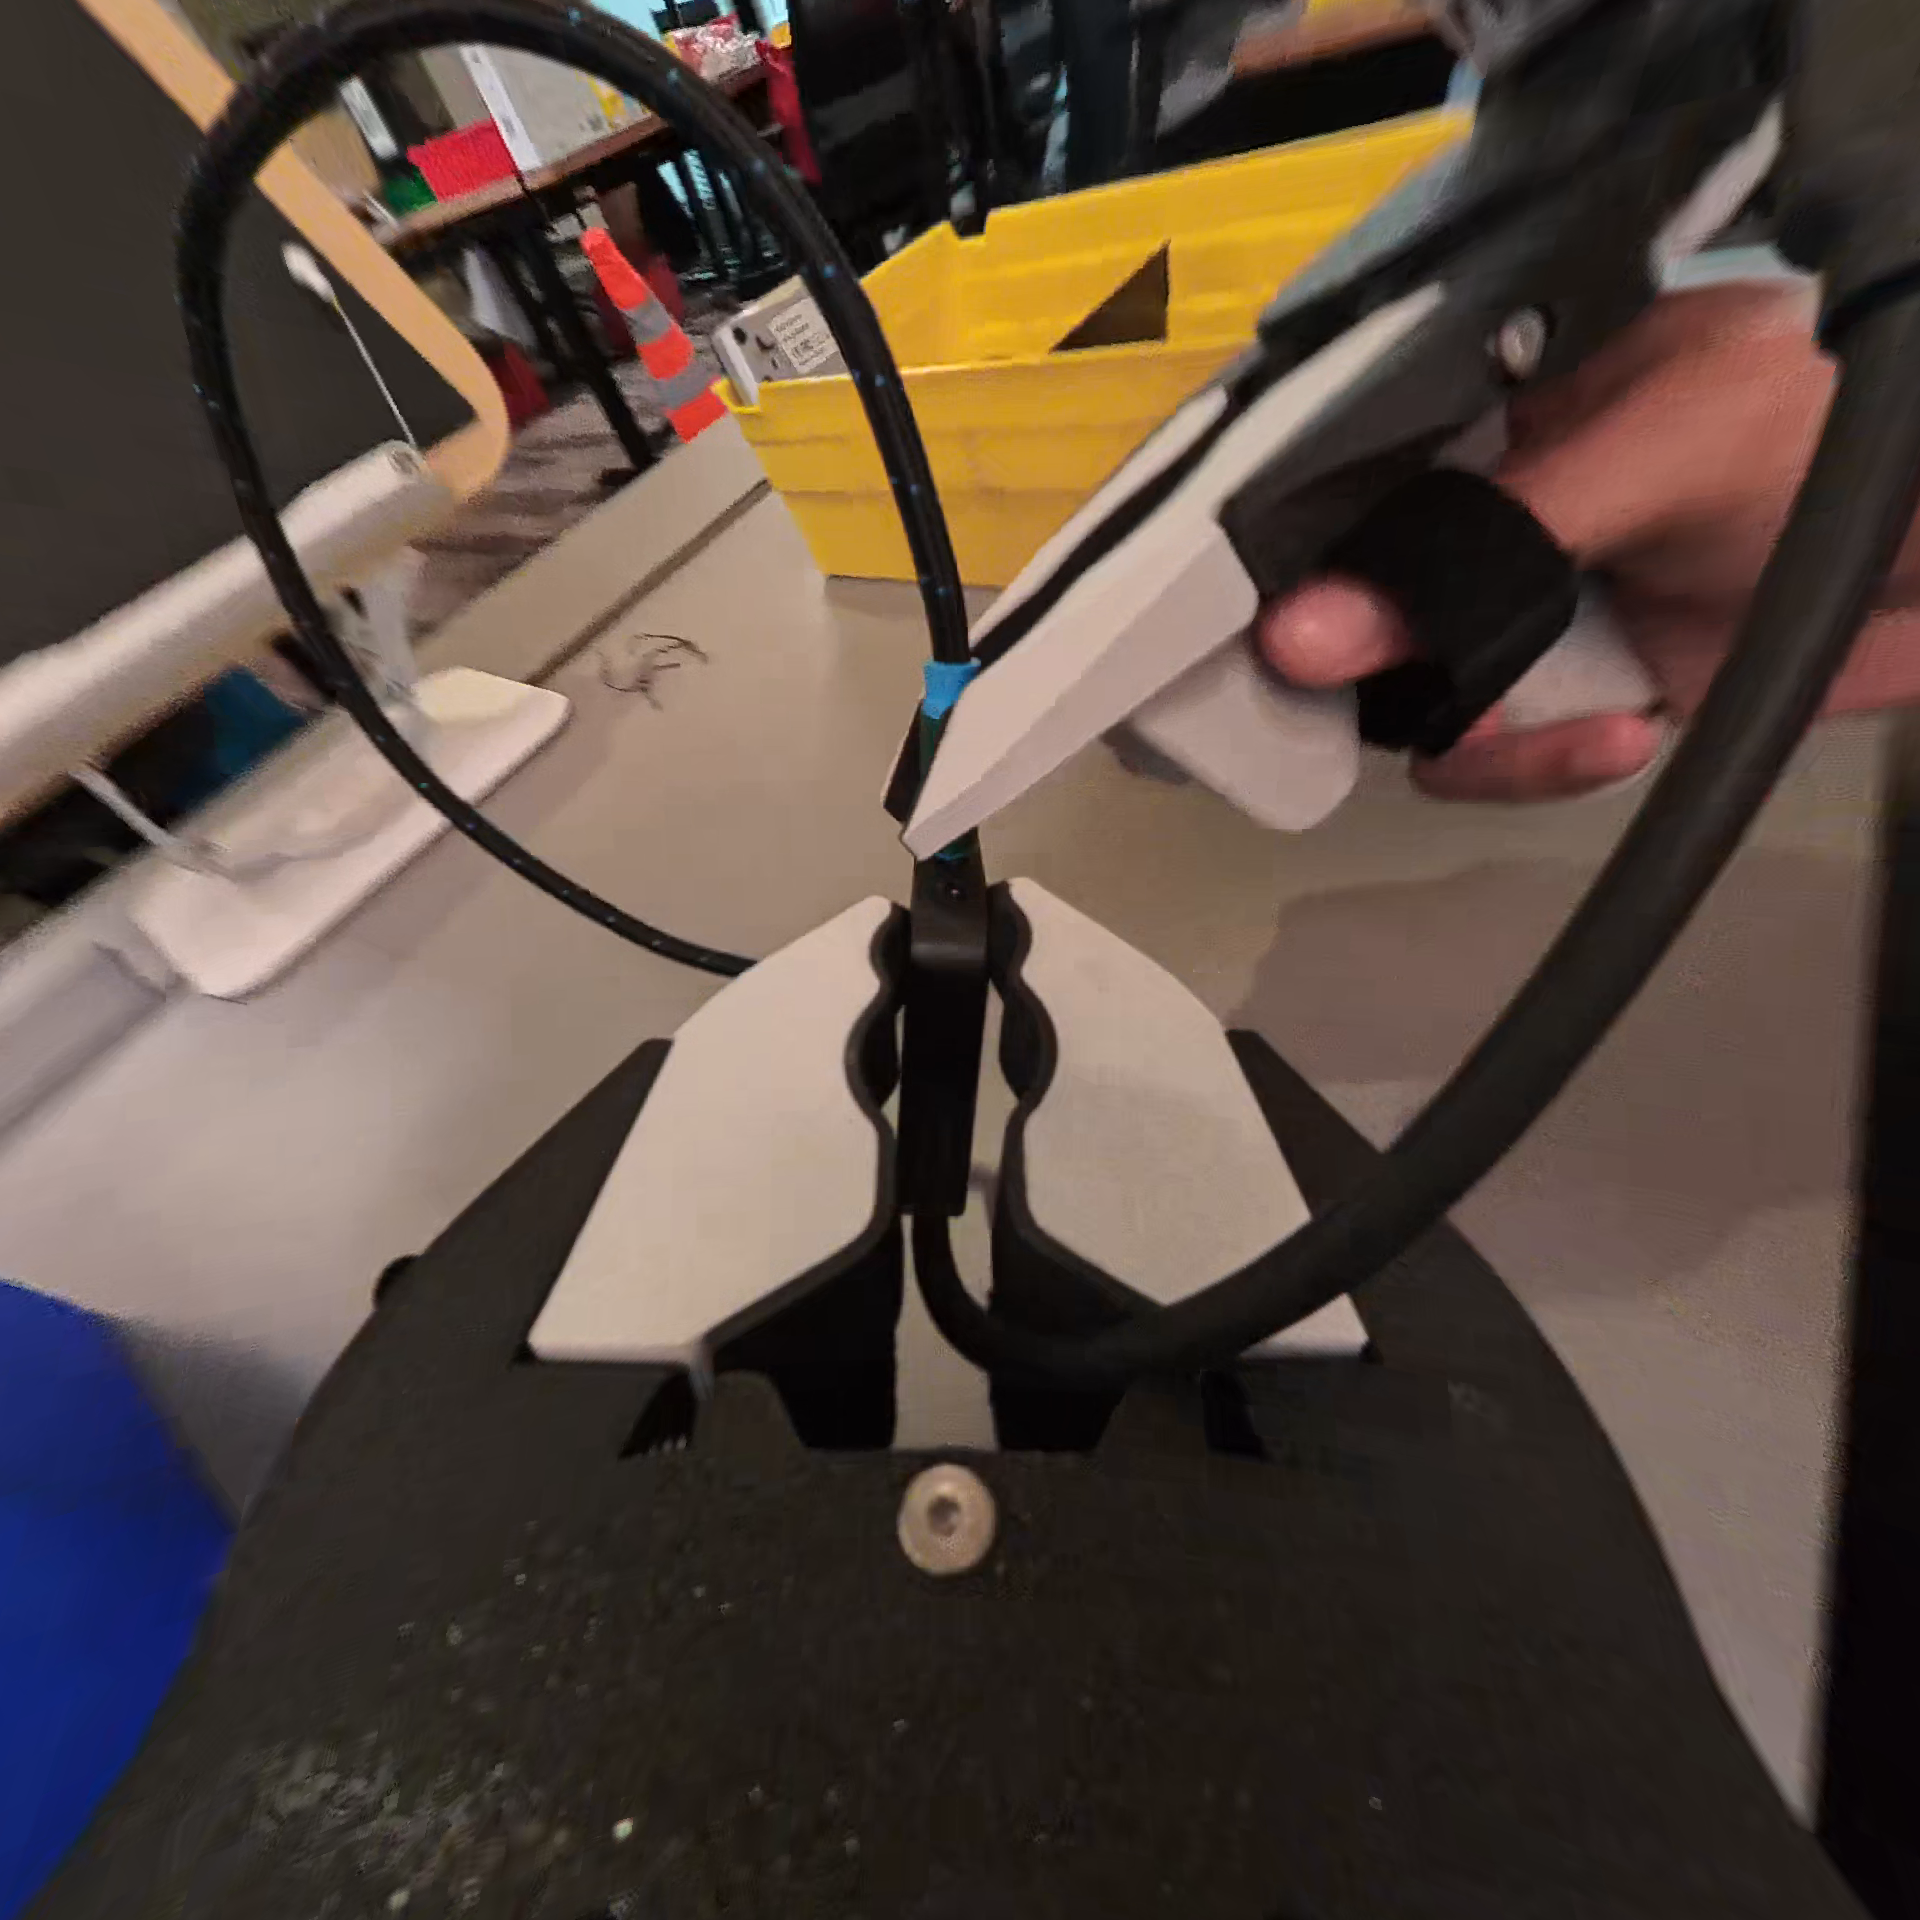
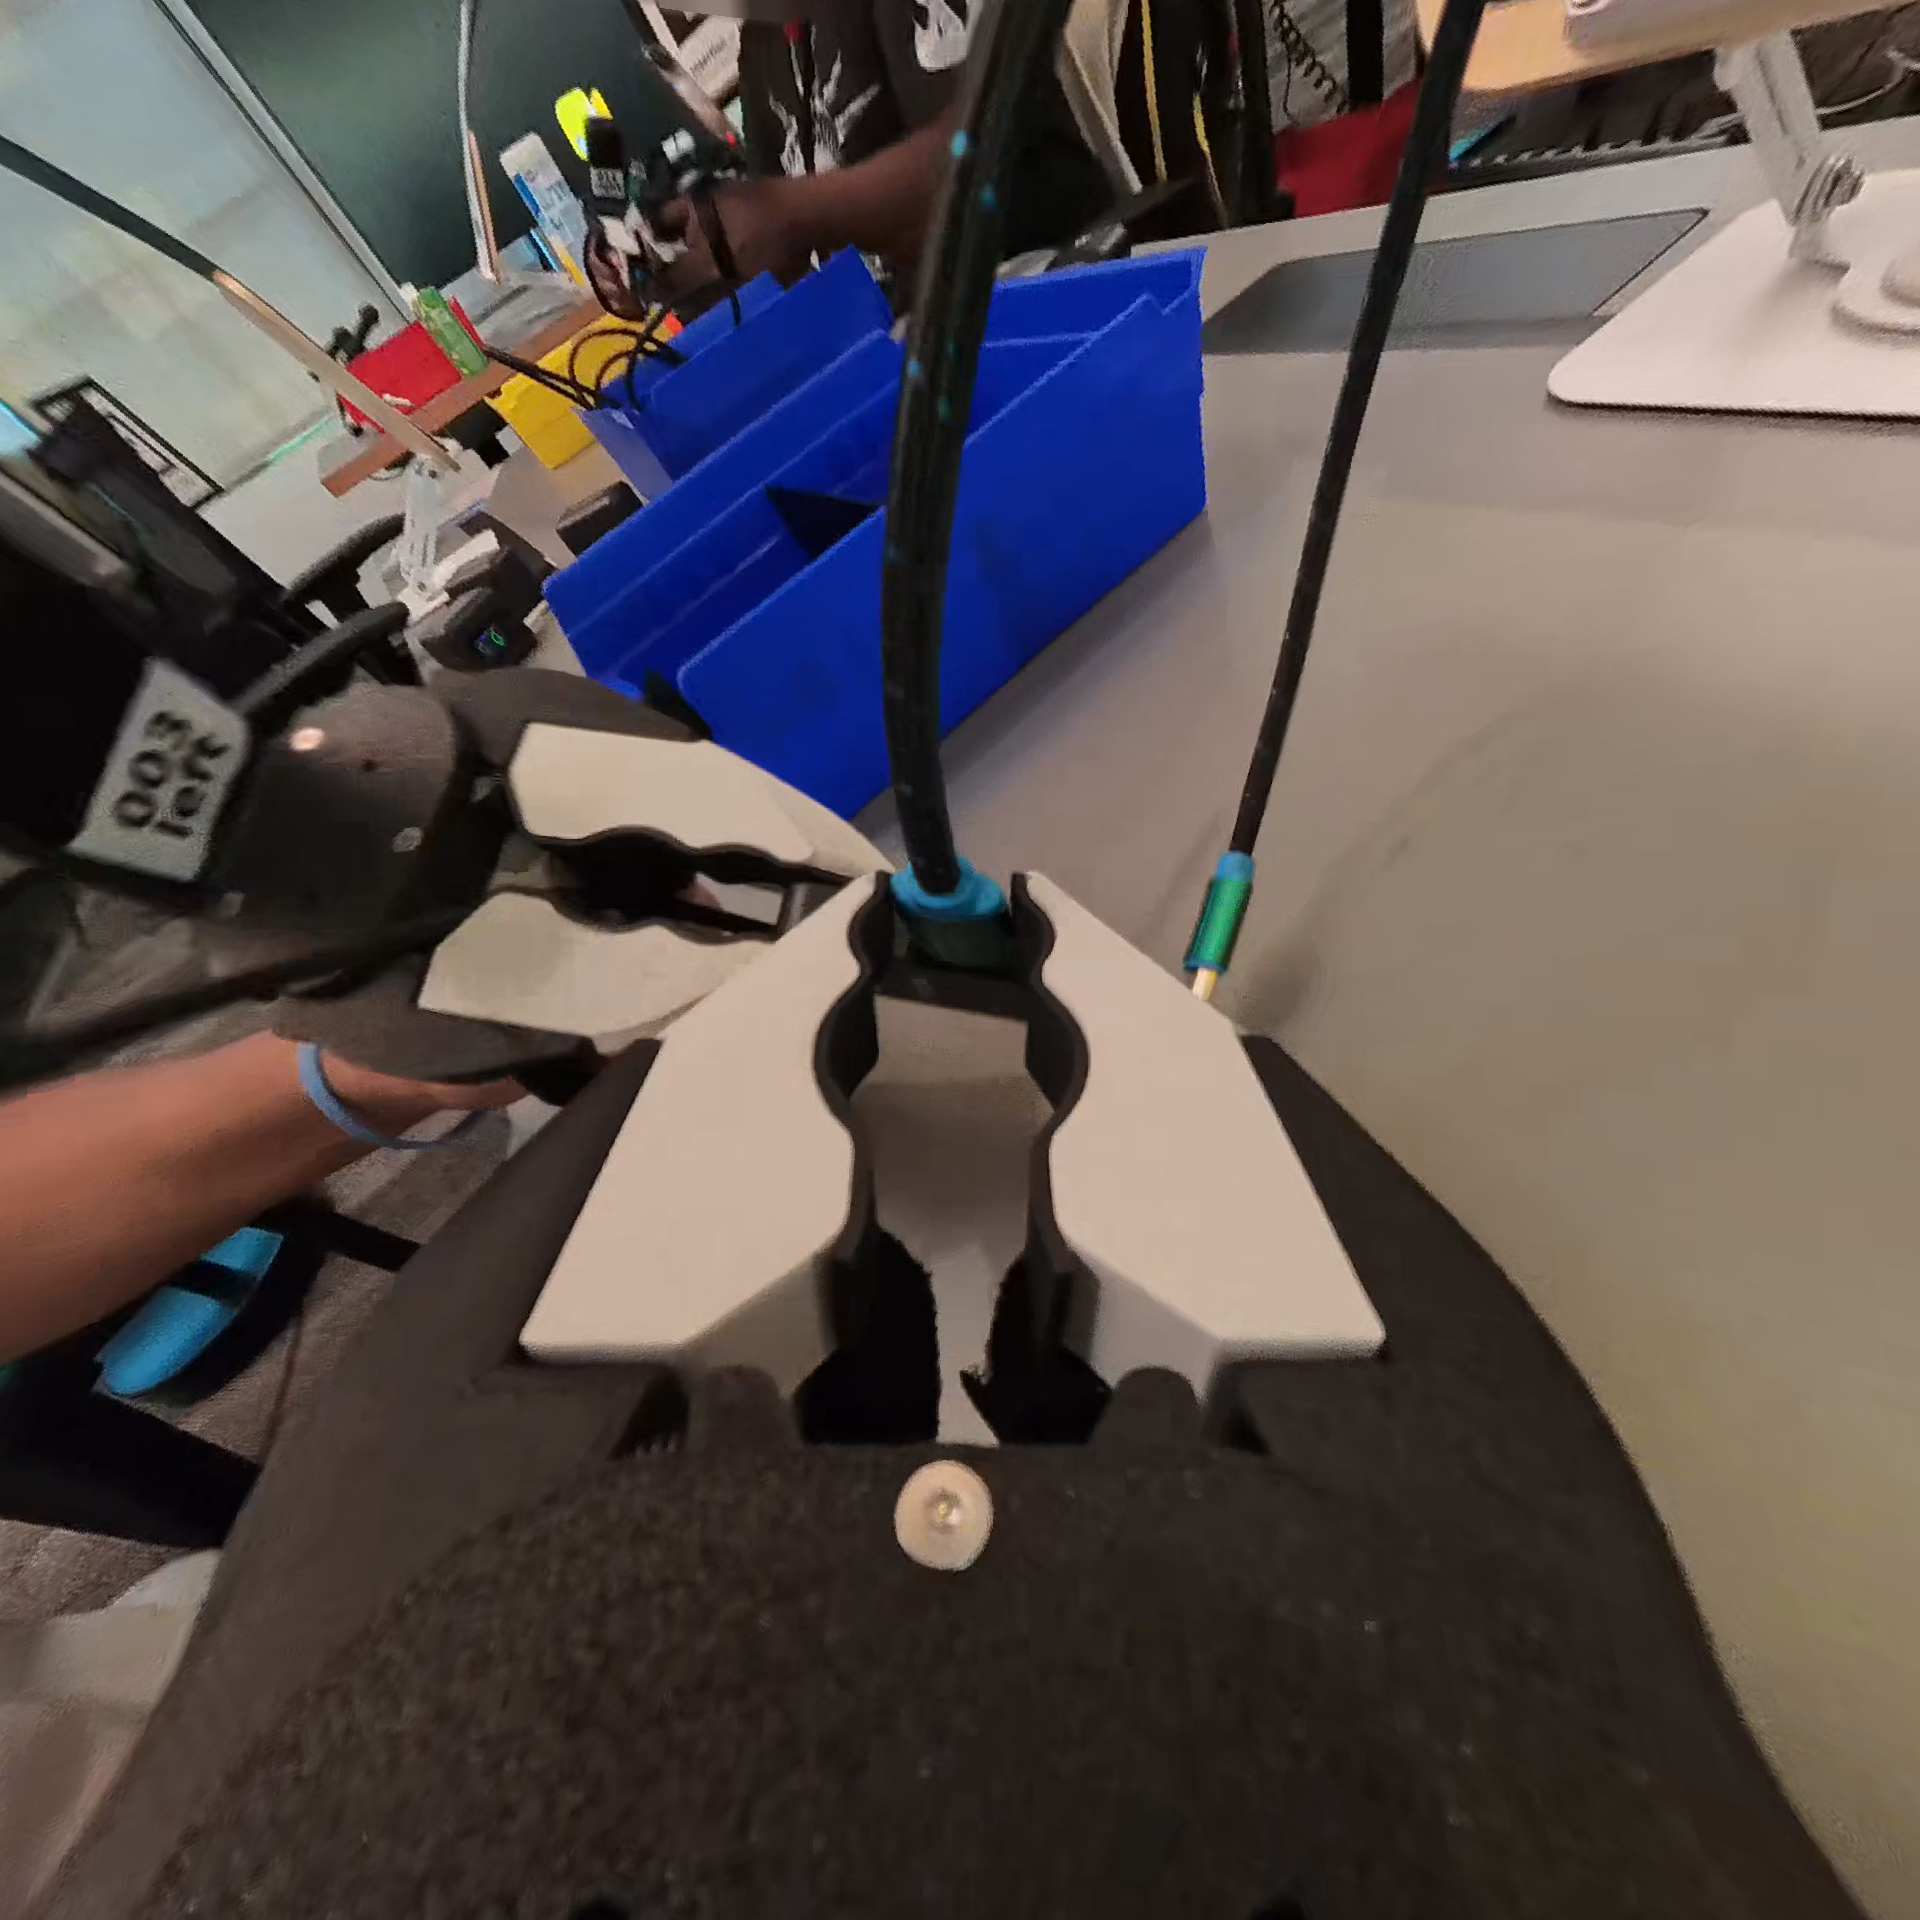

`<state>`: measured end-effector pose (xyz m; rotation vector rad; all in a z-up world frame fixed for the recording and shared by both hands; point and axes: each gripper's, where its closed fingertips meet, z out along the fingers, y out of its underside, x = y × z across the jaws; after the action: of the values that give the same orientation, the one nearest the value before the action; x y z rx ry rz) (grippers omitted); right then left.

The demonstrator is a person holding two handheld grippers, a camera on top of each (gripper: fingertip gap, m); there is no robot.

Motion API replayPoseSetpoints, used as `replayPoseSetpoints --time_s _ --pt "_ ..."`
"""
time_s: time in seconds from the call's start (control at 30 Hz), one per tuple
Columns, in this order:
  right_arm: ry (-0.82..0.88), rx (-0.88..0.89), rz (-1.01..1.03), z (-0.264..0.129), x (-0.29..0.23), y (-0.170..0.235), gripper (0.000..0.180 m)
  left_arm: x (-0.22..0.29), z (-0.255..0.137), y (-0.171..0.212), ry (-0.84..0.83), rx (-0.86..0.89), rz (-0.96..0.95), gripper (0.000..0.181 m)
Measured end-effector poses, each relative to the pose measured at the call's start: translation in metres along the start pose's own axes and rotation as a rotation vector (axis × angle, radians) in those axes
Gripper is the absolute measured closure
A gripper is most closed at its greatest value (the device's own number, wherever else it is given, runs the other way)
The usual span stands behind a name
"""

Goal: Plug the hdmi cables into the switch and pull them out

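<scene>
In the left wrist view, the left claw is clamping a slim black switch upright between its two grey fingers. Two cables are showing here: a smooth black lead is leaving the near end of the switch and arcing away to the right, and a braided black cable is looping high above the claw and coming down to a blue-collared plug straight ahead of the claw tips. The right claw is reaching in from the upper right, held by one hand, and its tips are pinching that plug just above the far end of the switch; whether the plug is seated in the switch cannot be told. One yellow bin is sitting beyond on the grey table, and one white stand is off to the left. In the right wrist view, the right claw is closing on the plug at its tips, with the braided cable rising straight ahead. Only this view is showing a second braided cable hanging to the right of the claw, ending in a free green plug, and one blue bin ahead. The left claw is coming in from the left, its fingers nearly together; the switch is mostly hidden here.
</scene>
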<state>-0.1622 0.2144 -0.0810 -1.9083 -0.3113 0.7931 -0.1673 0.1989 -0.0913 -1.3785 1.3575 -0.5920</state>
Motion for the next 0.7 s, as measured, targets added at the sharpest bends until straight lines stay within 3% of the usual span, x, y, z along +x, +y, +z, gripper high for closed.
replayPoseSetpoints --time_s 0.27,0.7 --pt "0.071 -0.048 -0.095 0.003 0.007 0.009 0.159 -0.011 0.001 0.007 -0.232 -0.107 0.409 0.166" --pt "0.133 0.02 -0.246 -0.008 0.006 -0.008 0.159 -0.021 0.003 0.001 -0.355 -0.128 0.398 0.165"
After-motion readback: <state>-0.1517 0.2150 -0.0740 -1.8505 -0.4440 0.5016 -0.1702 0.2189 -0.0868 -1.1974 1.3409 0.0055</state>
